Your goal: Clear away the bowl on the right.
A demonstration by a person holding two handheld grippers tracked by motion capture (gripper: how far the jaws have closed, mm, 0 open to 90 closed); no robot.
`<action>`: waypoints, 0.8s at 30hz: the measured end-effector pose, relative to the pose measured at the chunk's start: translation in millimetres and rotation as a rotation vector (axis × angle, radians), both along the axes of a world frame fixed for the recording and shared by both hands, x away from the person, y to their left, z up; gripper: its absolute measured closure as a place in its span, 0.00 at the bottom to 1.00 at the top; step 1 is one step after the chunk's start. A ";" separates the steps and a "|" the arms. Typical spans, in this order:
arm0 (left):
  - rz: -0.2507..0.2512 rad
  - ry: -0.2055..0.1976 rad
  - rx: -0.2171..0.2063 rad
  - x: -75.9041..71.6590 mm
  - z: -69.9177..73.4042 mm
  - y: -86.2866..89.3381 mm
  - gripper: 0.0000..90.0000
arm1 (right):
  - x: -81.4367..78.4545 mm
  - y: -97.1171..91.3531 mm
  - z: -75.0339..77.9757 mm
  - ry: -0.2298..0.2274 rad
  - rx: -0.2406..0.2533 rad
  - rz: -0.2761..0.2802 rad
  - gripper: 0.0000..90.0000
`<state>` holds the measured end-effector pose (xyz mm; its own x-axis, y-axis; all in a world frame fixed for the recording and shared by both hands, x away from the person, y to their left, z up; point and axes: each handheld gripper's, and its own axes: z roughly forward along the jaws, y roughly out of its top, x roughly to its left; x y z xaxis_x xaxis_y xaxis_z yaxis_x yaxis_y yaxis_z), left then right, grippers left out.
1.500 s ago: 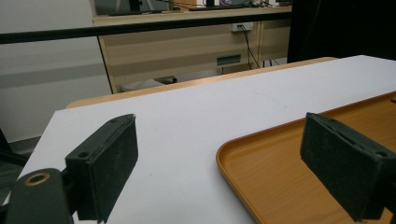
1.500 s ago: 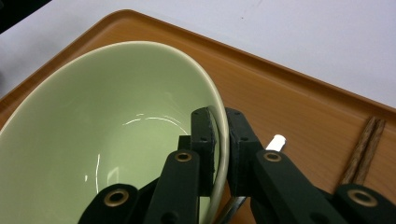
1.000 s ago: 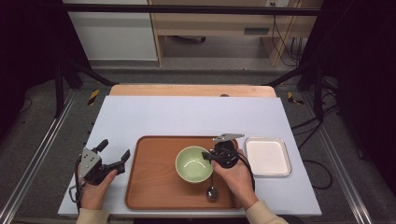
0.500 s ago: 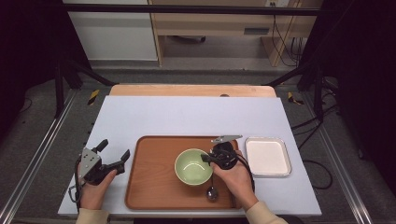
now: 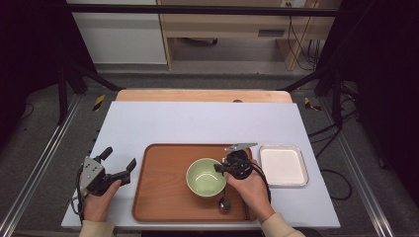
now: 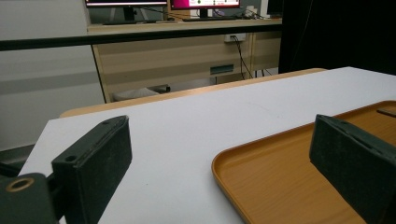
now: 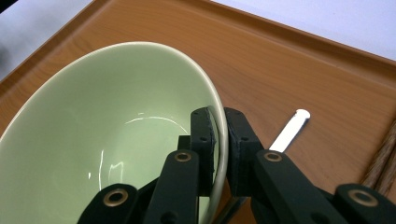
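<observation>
The right gripper (image 7: 218, 154) pinches the green bowl's (image 7: 107, 135) rim, one jaw inside, one outside; a tilt could slip it onto the spoon (image 7: 289, 131) beyond the outer jaw. The left gripper (image 6: 224, 172) gapes empty

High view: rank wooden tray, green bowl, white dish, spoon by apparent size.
1. wooden tray
2. white dish
3. green bowl, near the dish's size, so that order is unsure
4. spoon, partly hidden by the right hand

The right gripper (image 5: 221, 169) has its fingers (image 7: 204, 140) nearly together, while the left gripper (image 5: 118, 165) is spread wide.
</observation>
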<state>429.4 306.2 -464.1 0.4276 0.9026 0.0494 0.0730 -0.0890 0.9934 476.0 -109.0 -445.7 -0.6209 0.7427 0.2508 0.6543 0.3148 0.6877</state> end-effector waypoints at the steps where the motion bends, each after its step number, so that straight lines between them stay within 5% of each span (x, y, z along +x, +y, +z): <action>1: 0.000 -0.002 -0.001 -0.1 0.1 0.1 0.06 | 0.0 0.0 0.0 0.004 0.000 -0.004 0.93; 24: -0.005 -0.004 0.008 -0.1 -0.1 -1.1 0.06 | 1.6 -2.3 0.4 0.027 -0.012 0.028 0.92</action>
